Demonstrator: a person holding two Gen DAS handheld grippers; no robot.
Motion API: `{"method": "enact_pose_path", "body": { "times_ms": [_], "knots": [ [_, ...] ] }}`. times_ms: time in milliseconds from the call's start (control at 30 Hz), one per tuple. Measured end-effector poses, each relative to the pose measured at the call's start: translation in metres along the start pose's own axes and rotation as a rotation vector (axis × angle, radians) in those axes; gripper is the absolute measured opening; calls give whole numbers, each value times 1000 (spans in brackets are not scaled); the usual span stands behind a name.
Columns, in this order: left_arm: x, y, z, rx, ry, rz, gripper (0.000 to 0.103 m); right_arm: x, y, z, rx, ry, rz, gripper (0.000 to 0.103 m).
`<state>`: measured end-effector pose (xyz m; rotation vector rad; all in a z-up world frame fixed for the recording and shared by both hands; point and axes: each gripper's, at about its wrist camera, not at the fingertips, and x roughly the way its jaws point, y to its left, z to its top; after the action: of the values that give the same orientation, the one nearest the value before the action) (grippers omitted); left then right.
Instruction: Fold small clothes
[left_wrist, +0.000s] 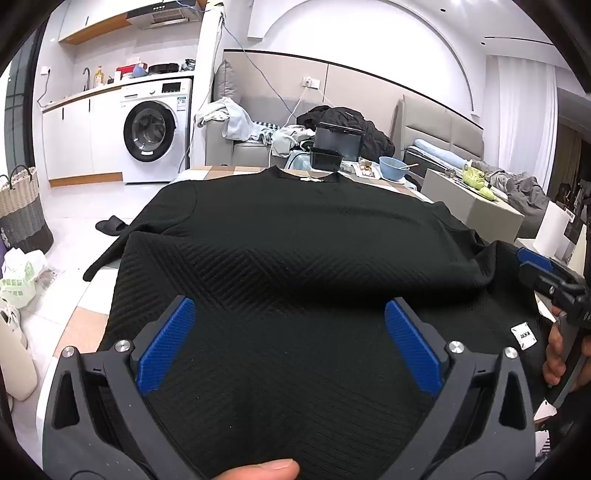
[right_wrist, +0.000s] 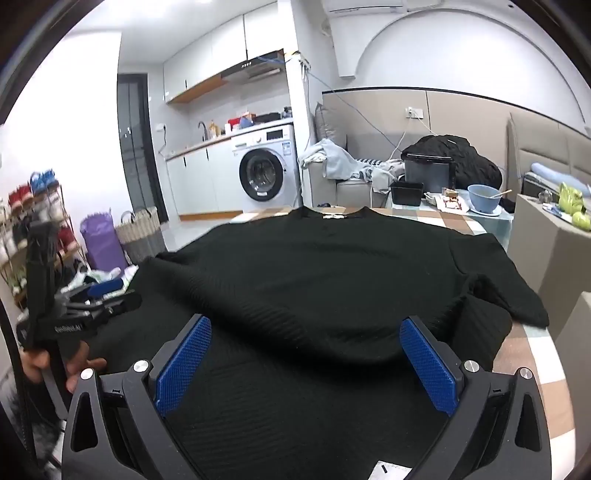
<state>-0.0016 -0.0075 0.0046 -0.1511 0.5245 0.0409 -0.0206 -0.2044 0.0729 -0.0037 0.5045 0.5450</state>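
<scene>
A black ribbed short-sleeved top (left_wrist: 295, 236) lies spread on the table, collar at the far side; it also shows in the right wrist view (right_wrist: 332, 266). Its near hem part is folded up over the body, with a white label (left_wrist: 523, 334) showing at the right. My left gripper (left_wrist: 290, 317) is open and empty, its blue pads (left_wrist: 166, 343) wide apart just above the near fabric. My right gripper (right_wrist: 306, 339) is open and empty too, over the near fabric. Each gripper shows at the edge of the other's view: the right gripper (left_wrist: 543, 273) and the left gripper (right_wrist: 99, 295).
A checked tablecloth (right_wrist: 532, 354) covers the table. At the far end stand a black box (left_wrist: 338, 142), a small black tub (left_wrist: 325, 158) and a blue bowl (left_wrist: 393, 168). A sofa with clothes, a washing machine (left_wrist: 155, 129) and a woven basket (left_wrist: 22, 210) lie beyond.
</scene>
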Motion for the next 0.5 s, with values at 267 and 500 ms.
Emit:
{"method": "enact_pose_path", "body": {
  "times_ms": [267, 500],
  "knots": [
    [1, 3, -1, -2, -3, -4, 102, 1, -2, -1, -3, 12, -6, 103],
    [1, 2, 0, -2, -4, -4, 102, 3, -3, 1, 12, 28, -6, 103]
  ]
}}
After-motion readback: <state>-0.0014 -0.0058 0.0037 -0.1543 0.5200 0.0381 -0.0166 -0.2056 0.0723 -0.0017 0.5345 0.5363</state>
